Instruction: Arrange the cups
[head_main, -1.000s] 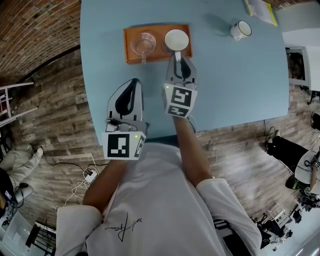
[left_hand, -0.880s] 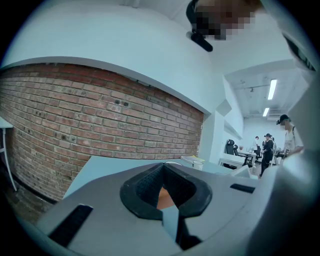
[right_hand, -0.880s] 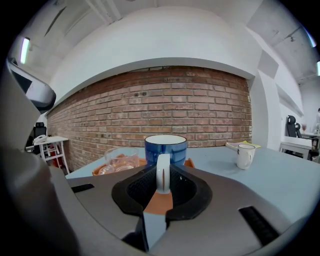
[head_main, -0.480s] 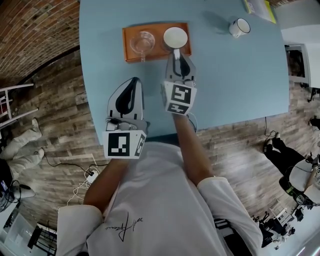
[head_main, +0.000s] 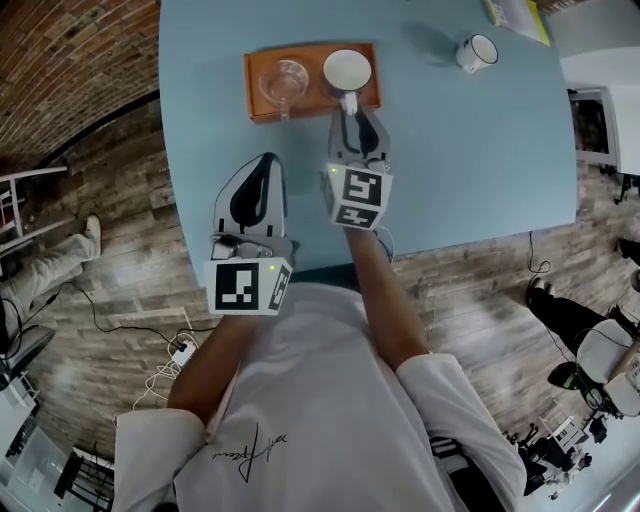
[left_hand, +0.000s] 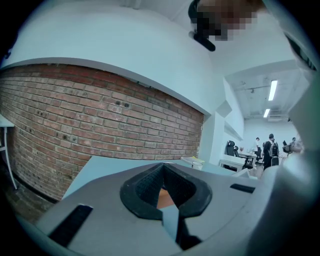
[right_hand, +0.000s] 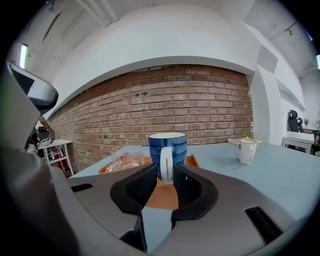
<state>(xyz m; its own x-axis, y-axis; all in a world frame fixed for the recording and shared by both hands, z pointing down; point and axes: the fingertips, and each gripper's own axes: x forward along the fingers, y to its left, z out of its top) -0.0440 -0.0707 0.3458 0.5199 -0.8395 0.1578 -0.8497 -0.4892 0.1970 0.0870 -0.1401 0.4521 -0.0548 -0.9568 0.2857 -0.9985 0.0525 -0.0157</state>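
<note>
The blue mug (right_hand: 168, 145) is set on the orange tray (head_main: 312, 103), beside the glass cup (head_main: 284, 82). The right gripper (right_hand: 163, 176) has just been opening, and its jaws are apart with the handle (right_hand: 166, 165) between them. It should be drawn straight back so the handle is not snagged. The left gripper (head_main: 263, 165) is closed and empty.

Clearance on table: wide to the right, tight on the tray.
Bare stretch of blue table (head_main: 470, 160) between orange tray (head_main: 312, 108) and white mug (head_main: 478, 52), passable. On the tray, glass cup (head_main: 284, 82) and blue mug (head_main: 347, 70) side by side, narrow gap between. Beyond white mug, yellow papers (head_main: 520, 20) at far right corner.
</note>
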